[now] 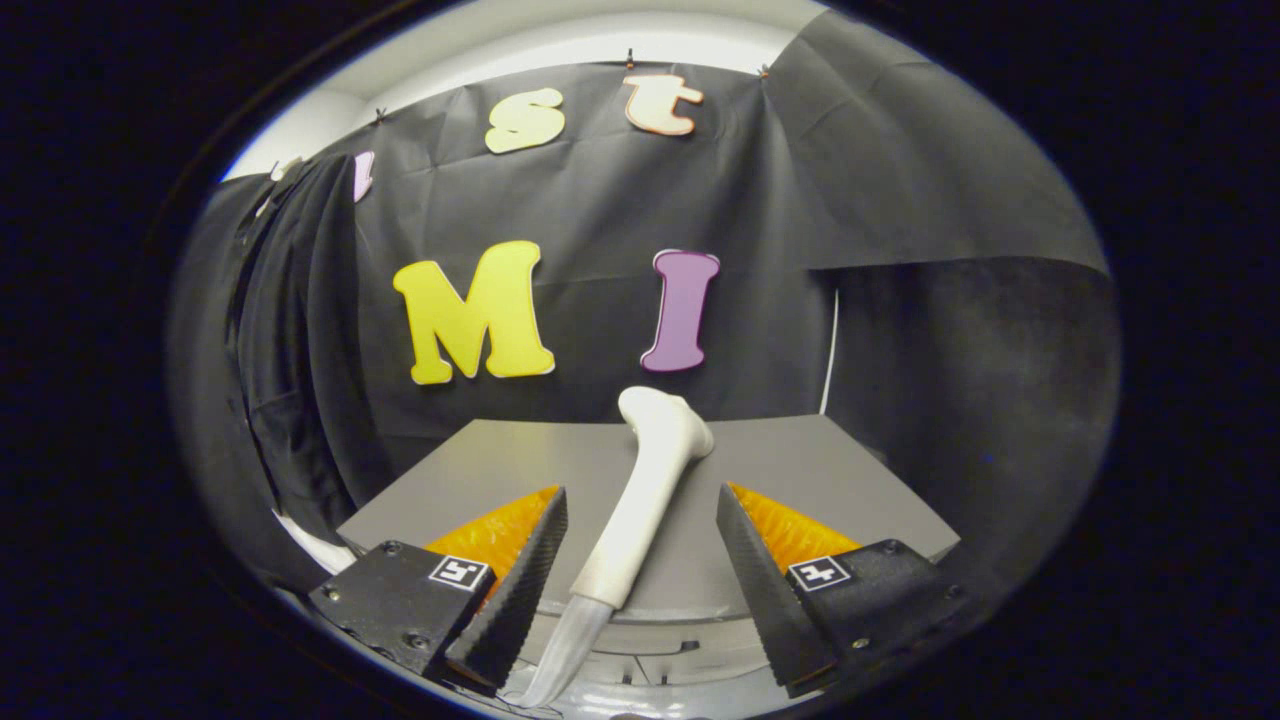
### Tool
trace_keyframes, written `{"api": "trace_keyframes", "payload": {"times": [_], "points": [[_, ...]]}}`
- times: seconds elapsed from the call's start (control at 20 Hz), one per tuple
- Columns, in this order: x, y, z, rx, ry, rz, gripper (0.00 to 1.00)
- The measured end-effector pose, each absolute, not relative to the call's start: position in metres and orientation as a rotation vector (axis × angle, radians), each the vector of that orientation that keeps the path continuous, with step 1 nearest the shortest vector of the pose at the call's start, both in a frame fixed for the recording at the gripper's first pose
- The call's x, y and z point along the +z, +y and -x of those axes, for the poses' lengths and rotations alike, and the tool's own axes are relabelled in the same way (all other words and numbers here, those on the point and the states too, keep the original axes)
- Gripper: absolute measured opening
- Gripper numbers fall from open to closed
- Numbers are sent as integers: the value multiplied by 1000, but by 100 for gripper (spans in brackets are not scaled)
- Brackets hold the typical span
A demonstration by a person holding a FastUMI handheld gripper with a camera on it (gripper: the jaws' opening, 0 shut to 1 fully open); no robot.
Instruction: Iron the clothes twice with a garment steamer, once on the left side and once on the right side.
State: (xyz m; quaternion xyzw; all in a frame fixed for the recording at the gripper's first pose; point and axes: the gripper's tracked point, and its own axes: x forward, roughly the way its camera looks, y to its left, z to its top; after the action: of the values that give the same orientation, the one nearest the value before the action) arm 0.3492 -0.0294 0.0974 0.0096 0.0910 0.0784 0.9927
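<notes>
While apart, gripper (640,540) fingers either side of steamer (640,490) on table (820,470).

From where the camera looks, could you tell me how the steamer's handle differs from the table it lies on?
The steamer is white, rounded and slender, with a bent head at its far end; the table is grey, flat and broad. The steamer runs between the fingers of the open gripper, untouched by either; the table stretches beyond them to the booth wall. Both look plain and smooth.

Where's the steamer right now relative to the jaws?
In the gripper view, the white garment steamer lies on the grey table, its handle between the open jaws without touching either, its head beyond them toward the black wall.
</notes>
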Motion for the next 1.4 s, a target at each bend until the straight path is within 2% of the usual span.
{"api": "trace_keyframes", "payload": {"times": [0.4,0.6,0.8,0.9,1.1,1.25,1.4], "points": [[64,-22,-395,203,332,-43,93],[49,-10,-400,264,433,-96,88],[50,-9,-399,232,444,-109,77],[50,-10,-404,201,441,-115,69],[50,-6,-404,224,447,-156,58],[54,1,-402,227,438,-197,40],[65,7,-389,230,399,-155,35]]}}
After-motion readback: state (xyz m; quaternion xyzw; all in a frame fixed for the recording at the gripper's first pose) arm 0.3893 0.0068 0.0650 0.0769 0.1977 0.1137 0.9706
